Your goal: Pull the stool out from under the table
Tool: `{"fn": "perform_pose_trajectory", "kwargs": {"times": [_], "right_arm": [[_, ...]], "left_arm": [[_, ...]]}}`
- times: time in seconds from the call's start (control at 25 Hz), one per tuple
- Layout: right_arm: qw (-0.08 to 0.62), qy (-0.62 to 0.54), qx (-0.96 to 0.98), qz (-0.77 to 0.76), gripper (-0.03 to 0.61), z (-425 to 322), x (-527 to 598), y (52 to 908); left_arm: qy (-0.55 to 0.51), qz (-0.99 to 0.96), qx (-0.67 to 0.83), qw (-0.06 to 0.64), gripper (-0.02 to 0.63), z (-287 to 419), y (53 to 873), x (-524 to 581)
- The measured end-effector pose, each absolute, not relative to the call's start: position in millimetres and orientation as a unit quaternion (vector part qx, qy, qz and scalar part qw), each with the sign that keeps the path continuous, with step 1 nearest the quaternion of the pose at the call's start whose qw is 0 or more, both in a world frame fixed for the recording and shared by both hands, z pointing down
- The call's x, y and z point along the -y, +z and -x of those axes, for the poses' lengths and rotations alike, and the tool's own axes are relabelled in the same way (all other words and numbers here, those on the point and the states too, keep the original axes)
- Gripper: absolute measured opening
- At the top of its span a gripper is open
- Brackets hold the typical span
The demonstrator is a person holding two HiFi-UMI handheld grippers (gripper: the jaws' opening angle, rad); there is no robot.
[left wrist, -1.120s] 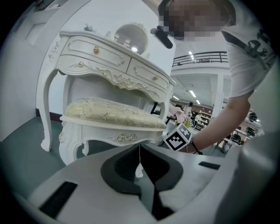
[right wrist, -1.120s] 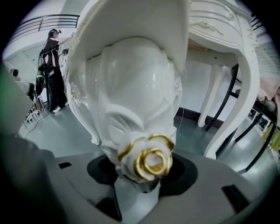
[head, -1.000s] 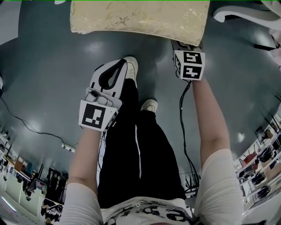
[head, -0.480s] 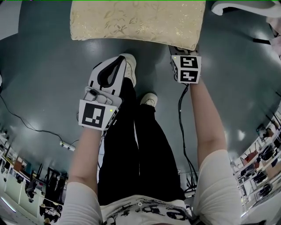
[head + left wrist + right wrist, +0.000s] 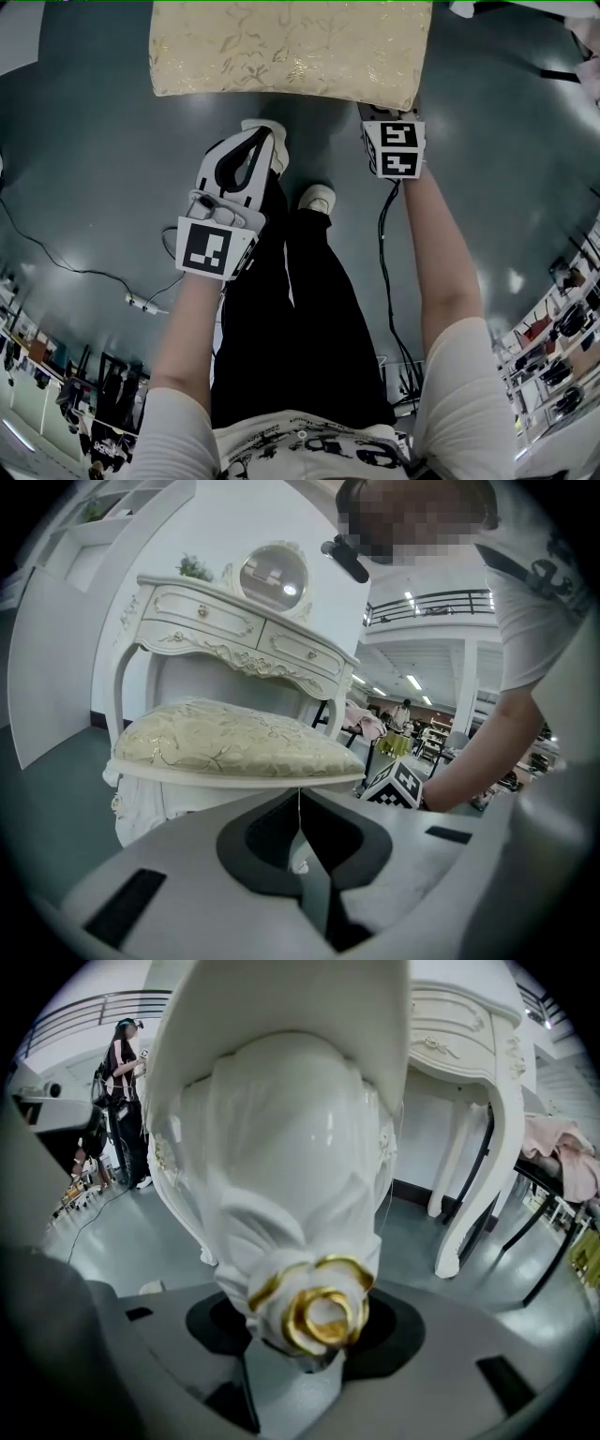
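Observation:
The stool has a cream and gold patterned cushion [image 5: 291, 47] and fills the top of the head view. In the left gripper view the stool [image 5: 234, 742] stands in front of the white dressing table [image 5: 244, 639]. My right gripper [image 5: 388, 112] reaches under the cushion's near right corner. It is shut on the stool's carved white leg top [image 5: 281, 1194], just above a gold rose ornament [image 5: 319, 1312]. My left gripper [image 5: 262, 139] hangs short of the stool's front edge, shut and empty, with its jaws meeting in a thin line [image 5: 300, 799].
The person's legs and white shoes [image 5: 319, 199] stand between the two grippers on the grey floor. A cable [image 5: 56, 262] trails across the floor at left. The table's curved legs [image 5: 478, 1176] rise behind the stool. A person [image 5: 127, 1072] stands far off at left.
The stool and my right gripper have come slightly toward the person. The feet have shifted back, and my left gripper has drifted a little right.

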State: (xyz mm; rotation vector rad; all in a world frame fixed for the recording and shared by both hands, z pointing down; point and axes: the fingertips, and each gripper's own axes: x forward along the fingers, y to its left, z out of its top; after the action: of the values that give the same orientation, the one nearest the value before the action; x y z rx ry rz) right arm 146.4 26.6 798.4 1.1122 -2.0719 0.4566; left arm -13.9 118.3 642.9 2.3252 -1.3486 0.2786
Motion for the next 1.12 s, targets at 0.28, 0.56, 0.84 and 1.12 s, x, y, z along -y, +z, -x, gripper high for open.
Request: {"fn": "perform_pose_trajectory", "kwargs": {"times": [0.28, 0.56, 0.84, 1.12], "right_arm": [[0.407, 0.211, 0.771, -0.443, 0.258, -155, -36, 800], [0.414, 0.194, 0.76, -0.462, 0.253, -167, -69, 751], [0.382, 0.225, 0.746, -0.497, 0.102, -172, -98, 677], [0.316, 0.215, 0.765, -0.519, 0.023, -147, -80, 544]], "left_arm": [[0.098, -0.836, 0.491, 0.226, 0.021, 9, 634, -128], [0.095, -0.828, 0.507, 0.218, 0.021, 17, 599, -126], [0.095, -0.835, 0.492, 0.227, 0.021, 15, 556, -126], [0.086, -0.851, 0.481, 0.194, 0.021, 35, 460, -91]]}}
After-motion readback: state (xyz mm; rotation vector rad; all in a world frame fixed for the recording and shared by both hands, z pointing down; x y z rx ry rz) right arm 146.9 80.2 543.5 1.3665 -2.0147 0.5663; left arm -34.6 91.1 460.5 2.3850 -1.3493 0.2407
